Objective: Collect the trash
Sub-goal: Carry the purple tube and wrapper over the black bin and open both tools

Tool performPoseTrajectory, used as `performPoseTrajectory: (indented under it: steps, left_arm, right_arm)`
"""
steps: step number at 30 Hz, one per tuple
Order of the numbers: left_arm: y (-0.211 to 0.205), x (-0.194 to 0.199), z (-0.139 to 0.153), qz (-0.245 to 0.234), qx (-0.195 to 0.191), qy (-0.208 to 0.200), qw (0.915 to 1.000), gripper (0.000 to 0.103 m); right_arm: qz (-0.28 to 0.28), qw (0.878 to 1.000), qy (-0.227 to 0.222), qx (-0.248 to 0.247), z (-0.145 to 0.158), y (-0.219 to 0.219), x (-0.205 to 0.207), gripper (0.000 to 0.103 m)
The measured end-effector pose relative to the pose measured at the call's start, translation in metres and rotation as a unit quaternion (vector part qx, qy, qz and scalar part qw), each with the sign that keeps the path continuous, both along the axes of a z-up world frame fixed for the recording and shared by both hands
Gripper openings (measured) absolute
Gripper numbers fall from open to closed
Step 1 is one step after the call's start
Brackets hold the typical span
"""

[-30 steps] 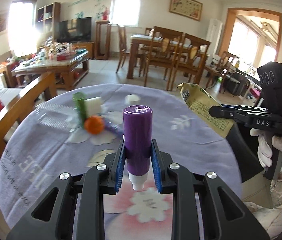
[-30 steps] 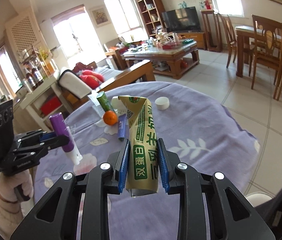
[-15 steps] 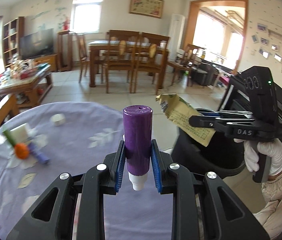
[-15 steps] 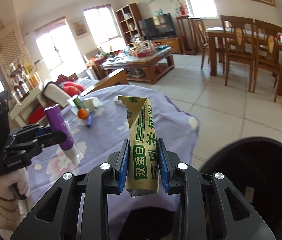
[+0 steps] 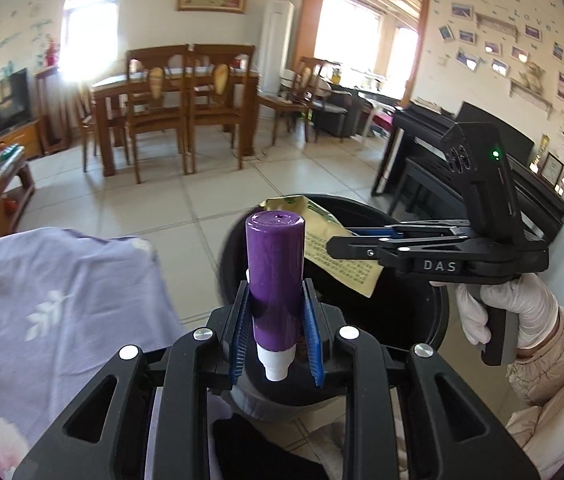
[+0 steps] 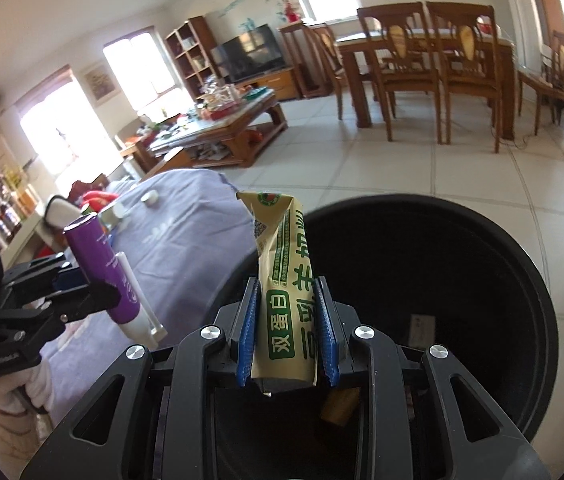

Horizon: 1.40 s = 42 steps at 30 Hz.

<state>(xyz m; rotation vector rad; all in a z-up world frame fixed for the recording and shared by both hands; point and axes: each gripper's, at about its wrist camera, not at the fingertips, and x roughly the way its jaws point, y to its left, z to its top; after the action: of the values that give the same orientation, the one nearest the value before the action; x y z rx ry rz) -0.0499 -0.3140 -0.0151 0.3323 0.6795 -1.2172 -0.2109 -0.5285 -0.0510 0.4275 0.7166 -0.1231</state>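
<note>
With the left tongs [image 5: 277,336] clamped on the purple tube [image 5: 275,280] and the right tongs [image 6: 288,336] on the yellow wrapper [image 6: 286,304], both items sit over the black bin [image 6: 482,280], positioned for release.

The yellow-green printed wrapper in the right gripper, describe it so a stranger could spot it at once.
Find the big round black bin on the tiled floor beside the lilac-clothed table. Above its rim, the right gripper pinches a tall yellow-green printed wrapper; unlike the smooth purple tube nearby, it is crinkled.
</note>
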Motion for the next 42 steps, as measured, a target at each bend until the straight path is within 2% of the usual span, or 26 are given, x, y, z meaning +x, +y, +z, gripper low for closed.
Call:
performPoseTrajectory:
  steps: [6,12,20,25,27,28,29,30,31,32,34,38,42]
  left_arm:
    - [-0.037,-0.008,-0.023,-0.035,0.017,0.014,0.9992,0.025]
    - [-0.056,-0.01,-0.045,-0.052,0.034,0.027,0.9977,0.025]
    - [-0.066,-0.011,-0.06,-0.061,0.05,0.033,0.9963,0.025]
    - [-0.071,-0.009,-0.059,-0.058,0.057,0.034,0.9961,0.027]
    - [-0.07,-0.009,-0.058,-0.057,0.055,0.037,0.9962,0.028]
    - [-0.071,-0.009,-0.058,-0.056,0.055,0.037,0.9962,0.032]
    - [-0.07,-0.009,-0.056,-0.052,0.055,0.032,0.9966,0.045]
    - [-0.069,-0.009,-0.055,-0.049,0.054,0.027,0.997,0.053]
    - [-0.068,-0.011,-0.054,-0.047,0.051,0.021,0.9974,0.066]
    - [-0.066,-0.012,-0.053,-0.045,0.046,0.018,0.9978,0.07]
    - [-0.061,-0.014,-0.05,-0.045,0.04,0.018,0.998,0.071]
    - [-0.049,-0.014,-0.043,-0.035,0.027,0.005,0.999,0.093]
    - [-0.03,-0.008,-0.033,-0.015,0.009,0.001,0.9998,0.098]
  right_arm:
    - [-0.026,1.0,0.013,0.012,-0.021,-0.027,-0.017,0.028]
    - [-0.042,0.999,0.023,0.015,-0.033,-0.037,-0.019,0.028]
    - [-0.055,0.998,0.031,0.022,-0.045,-0.047,-0.023,0.028]
    - [-0.064,0.997,0.033,0.026,-0.046,-0.052,-0.022,0.028]
    - [-0.069,0.997,0.034,0.028,-0.045,-0.053,-0.022,0.036]
    - [-0.071,0.997,0.033,0.028,-0.045,-0.055,-0.023,0.041]
    - [-0.074,0.996,0.032,0.028,-0.044,-0.055,-0.024,0.051]
    - [-0.073,0.996,0.029,0.032,-0.043,-0.055,-0.024,0.056]
    - [-0.072,0.996,0.026,0.034,-0.042,-0.055,-0.024,0.057]
    - [-0.074,0.997,0.025,0.029,-0.04,-0.054,-0.024,0.06]
    - [-0.073,0.997,0.023,0.022,-0.038,-0.052,-0.024,0.063]
    - [-0.064,0.998,0.021,0.018,-0.033,-0.047,-0.02,0.063]
    - [-0.054,0.998,0.015,0.014,-0.027,-0.037,-0.015,0.069]
